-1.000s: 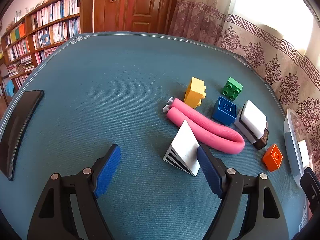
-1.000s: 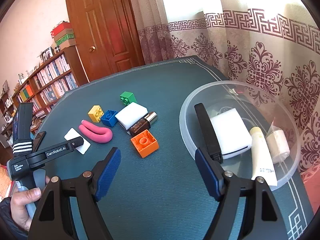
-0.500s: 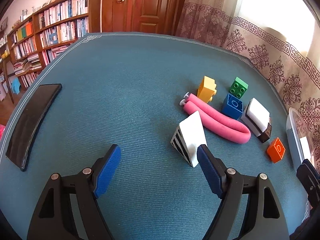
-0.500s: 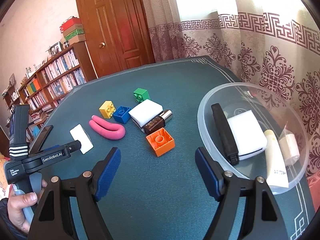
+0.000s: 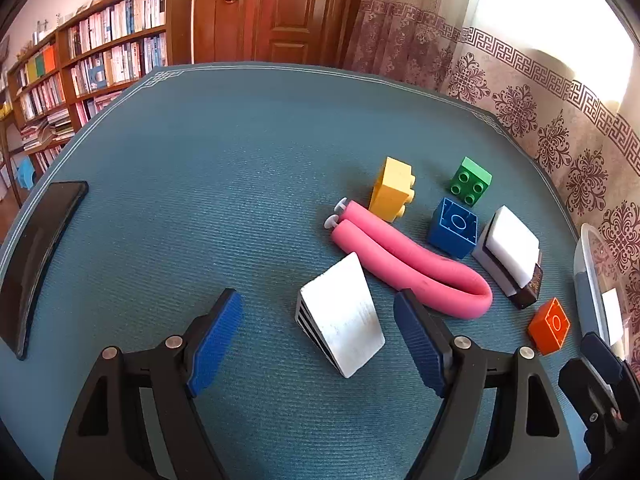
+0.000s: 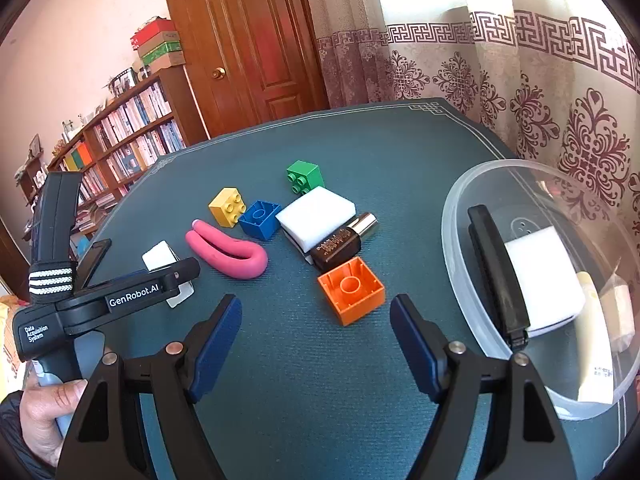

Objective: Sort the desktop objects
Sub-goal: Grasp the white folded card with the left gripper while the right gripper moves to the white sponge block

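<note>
- The white card pack [image 5: 340,314] is lying tilted on the teal tablecloth [image 5: 200,200], sitting between the blue pads of the left gripper [image 5: 318,340], whose jaws are standing wide and released, touching nothing.
- Just beyond the pack, the folded pink foam tube [image 5: 408,264] is curling round, with the yellow brick [image 5: 392,190] touching its far side.
- The blue brick [image 5: 454,228] and green brick [image 5: 470,180] are sitting close by, next to the white sponge [image 5: 512,240] lying over a dark bottle [image 6: 340,242].
- The right gripper [image 6: 316,340] is hanging open and empty, with the orange brick [image 6: 352,290] just ahead of its pads.
- To the right, the clear bowl [image 6: 456,240] is holding a black bar [image 6: 494,268], a white pad [image 6: 540,276] and a tube [image 6: 600,344].
- A black phone [image 5: 36,256] is resting near the far left edge.
</note>
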`<act>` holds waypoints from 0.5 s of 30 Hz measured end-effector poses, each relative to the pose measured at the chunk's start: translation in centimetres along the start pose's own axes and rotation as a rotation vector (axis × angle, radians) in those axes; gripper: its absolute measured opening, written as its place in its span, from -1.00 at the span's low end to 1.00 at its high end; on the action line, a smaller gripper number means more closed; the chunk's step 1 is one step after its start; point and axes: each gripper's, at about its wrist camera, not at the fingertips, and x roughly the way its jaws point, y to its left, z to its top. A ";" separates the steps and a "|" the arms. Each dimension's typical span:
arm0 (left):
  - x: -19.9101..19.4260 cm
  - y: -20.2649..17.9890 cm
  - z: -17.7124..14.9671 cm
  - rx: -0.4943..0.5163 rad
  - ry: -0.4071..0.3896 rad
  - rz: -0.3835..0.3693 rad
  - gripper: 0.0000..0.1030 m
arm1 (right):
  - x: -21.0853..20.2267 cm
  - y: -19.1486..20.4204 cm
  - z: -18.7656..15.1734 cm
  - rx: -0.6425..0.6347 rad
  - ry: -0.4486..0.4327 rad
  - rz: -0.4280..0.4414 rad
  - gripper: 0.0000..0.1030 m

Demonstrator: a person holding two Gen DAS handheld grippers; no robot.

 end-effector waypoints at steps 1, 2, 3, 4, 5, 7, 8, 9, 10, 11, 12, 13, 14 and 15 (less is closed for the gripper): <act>0.0 0.0 0.0 0.003 -0.004 0.006 0.58 | 0.1 0.1 0.0 -0.003 0.000 0.000 0.55; 0.1 0.1 -0.1 0.003 -0.008 0.004 0.57 | 0.2 0.2 0.0 -0.006 0.001 0.001 0.55; 0.0 0.2 -0.2 0.000 -0.011 0.003 0.49 | 0.3 0.2 0.1 -0.008 0.004 0.001 0.55; 0.0 0.3 -0.2 0.000 -0.015 0.003 0.32 | 0.4 0.3 0.1 -0.010 0.006 0.001 0.55; -0.1 0.4 -0.1 0.002 -0.019 -0.012 0.22 | 0.5 0.3 0.1 -0.012 0.007 0.001 0.55; -0.2 0.4 -0.2 0.006 -0.026 -0.039 -0.11 | 0.6 0.4 0.2 -0.015 0.008 -0.003 0.55; -0.3 0.3 -0.2 0.012 -0.027 -0.051 -0.16 | 0.7 0.5 0.4 -0.017 0.007 -0.005 0.55; -0.3 0.2 -0.3 0.019 -0.031 -0.046 -0.16 | 0.7 0.5 0.5 -0.020 0.005 -0.009 0.55; -0.4 0.2 -0.4 0.027 -0.036 -0.043 -0.16 | 0.7 0.6 0.7 -0.023 0.001 -0.012 0.55; -0.4 0.1 -0.5 0.033 -0.041 -0.042 -0.16 | 0.7 0.6 1.0 -0.027 -0.003 -0.016 0.55; -0.4 0.0 -0.6 0.037 -0.044 -0.042 -0.16 | 0.8 0.6 1.2 -0.031 -0.008 -0.020 0.55; -0.5 0.0 -0.6 0.039 -0.047 -0.042 -0.16 | 0.9 0.6 1.6 -0.036 -0.011 -0.023 0.55; -0.5 0.0 -0.6 0.040 -0.049 -0.043 -0.16 | 1.1 0.6 1.9 -0.043 -0.012 -0.026 0.55; -0.6 0.0 -0.7 0.040 -0.050 -0.044 -0.16 | 1.4 0.6 2.2 -0.052 -0.010 -0.028 0.55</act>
